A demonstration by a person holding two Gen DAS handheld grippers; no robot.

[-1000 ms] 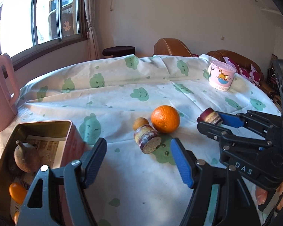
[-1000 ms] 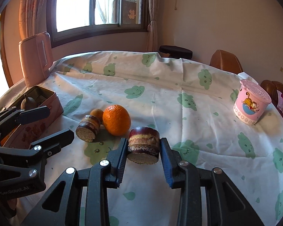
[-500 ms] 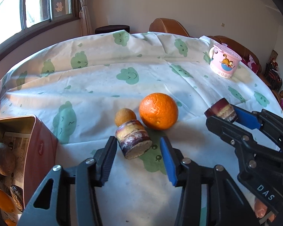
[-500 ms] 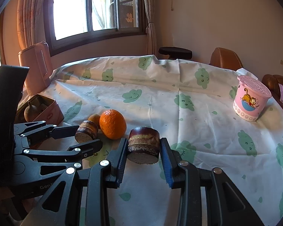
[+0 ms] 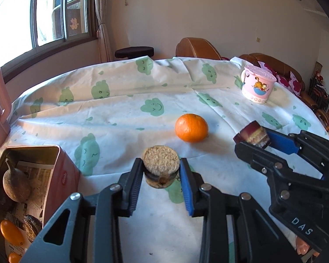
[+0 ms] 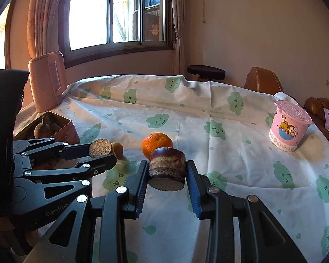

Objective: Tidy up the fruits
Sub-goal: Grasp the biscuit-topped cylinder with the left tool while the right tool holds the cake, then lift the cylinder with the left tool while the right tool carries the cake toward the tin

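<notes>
My left gripper (image 5: 161, 171) has its jaws closing, and the pads press on a short sugarcane piece (image 5: 160, 163), held just off the cloth with its fibrous cut end facing the camera. In the right wrist view that left gripper (image 6: 103, 153) holds the piece (image 6: 99, 148) next to a small brown fruit (image 6: 117, 149). My right gripper (image 6: 167, 173) is shut on a second, purple-skinned sugarcane piece (image 6: 167, 166), held above the cloth. An orange (image 5: 191, 127) lies on the cloth between the two grippers. The open pink tin (image 5: 54, 148) at the left holds a pear-shaped fruit (image 5: 16, 185) and small orange fruits (image 5: 11, 232).
A pink lidded cup (image 5: 257, 86) stands at the far right of the cloud-print tablecloth (image 5: 120, 109). A pink jug (image 6: 47, 81) stands behind the tin near the window. Brown chairs (image 5: 196, 48) ring the far edge of the table.
My left gripper moved from the tin to the sugarcane piece lying by the orange, closed on it and raised it, cut end up. The right gripper kept its piece.
</notes>
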